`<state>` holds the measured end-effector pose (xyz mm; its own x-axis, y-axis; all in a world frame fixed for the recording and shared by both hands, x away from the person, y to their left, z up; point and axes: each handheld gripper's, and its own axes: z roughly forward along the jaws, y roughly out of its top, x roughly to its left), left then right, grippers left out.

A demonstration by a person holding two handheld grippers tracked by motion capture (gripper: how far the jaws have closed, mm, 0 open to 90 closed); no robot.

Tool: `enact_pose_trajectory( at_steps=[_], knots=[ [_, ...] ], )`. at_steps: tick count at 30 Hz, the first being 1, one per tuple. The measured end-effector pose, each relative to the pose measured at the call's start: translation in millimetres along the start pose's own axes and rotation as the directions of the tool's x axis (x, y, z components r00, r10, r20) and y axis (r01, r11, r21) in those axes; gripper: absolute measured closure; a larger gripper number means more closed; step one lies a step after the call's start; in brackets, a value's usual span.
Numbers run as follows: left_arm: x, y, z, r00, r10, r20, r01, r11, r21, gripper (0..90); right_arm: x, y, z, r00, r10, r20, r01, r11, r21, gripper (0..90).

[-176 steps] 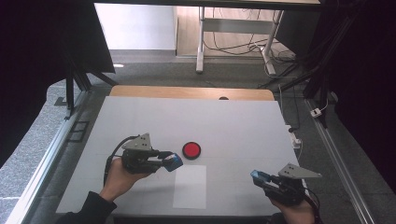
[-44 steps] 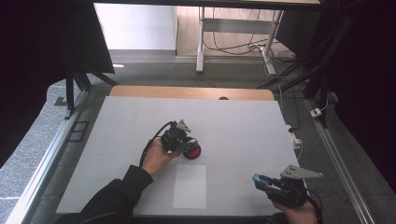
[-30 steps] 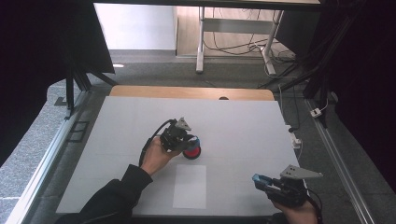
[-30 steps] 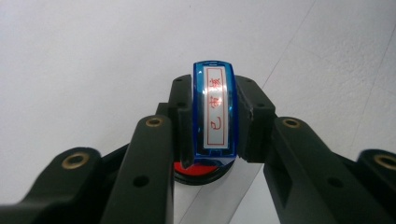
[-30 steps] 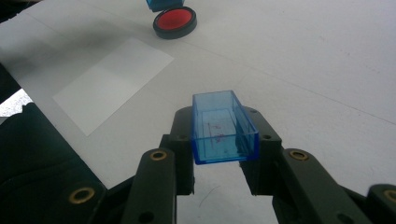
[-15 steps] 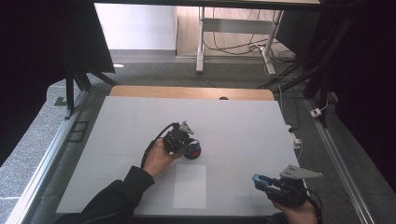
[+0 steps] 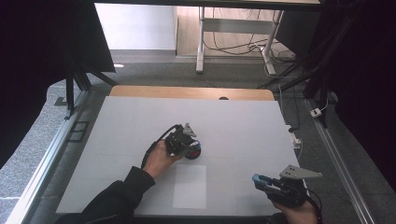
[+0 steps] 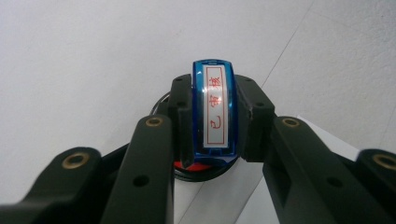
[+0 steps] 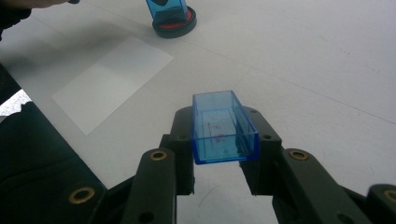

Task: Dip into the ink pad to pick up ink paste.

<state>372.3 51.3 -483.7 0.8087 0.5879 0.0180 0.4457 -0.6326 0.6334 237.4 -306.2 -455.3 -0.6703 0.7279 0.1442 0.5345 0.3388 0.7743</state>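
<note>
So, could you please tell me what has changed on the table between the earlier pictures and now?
The left gripper, shut on the blue stamp, moved from the near left of the table to the red ink pad and now holds the stamp down on it. The ink pad, the white sheet of paper and the right gripper, shut on the stamp's clear blue cap, stayed where they were.

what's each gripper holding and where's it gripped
The left gripper clamps the blue stamp by its long sides, over the red ink pad. The right gripper clamps the stamp's blue cap by its sides.
</note>
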Motion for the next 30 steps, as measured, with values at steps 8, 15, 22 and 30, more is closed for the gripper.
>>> enact_pose_trajectory(
  at_steps=[8, 15, 22, 30],
  knots=[
    [19.5, -8.9, 0.5, 0.9886, -0.106, 0.107, 0.111, 0.9929, -0.043, 71.1, 1.1, 0.1, 0.3, 1.0, -0.009, 0.004, 0.009, 1.0, 0.004, 68.5],
    [19.6, -8.8, 0.5, 0.9893, -0.1, 0.106, 0.105, 0.9937, -0.04, 71.1, 1.0, 0.1, 0.5, 1.0, -0.009, -0.001, 0.009, 1.0, 0.004, 68.5],
    [4.8, -3.6, 0.1, 0.9992, -0.031, 0.024, 0.031, 0.9994, -0.017, 71.0, 1.1, 0.2, 0.7, 0.9999, -0.01, -0.005, 0.01, 1.0, 0.004, 68.5],
    [22.4, -10.6, 0.7, 0.9873, -0.101, 0.123, 0.108, 0.9927, -0.053, 70.8, 1.1, -0.1, 0.3, 0.9999, -0.013, -0.008, 0.013, 1.0, 0.004, 68.4]
  ],
)
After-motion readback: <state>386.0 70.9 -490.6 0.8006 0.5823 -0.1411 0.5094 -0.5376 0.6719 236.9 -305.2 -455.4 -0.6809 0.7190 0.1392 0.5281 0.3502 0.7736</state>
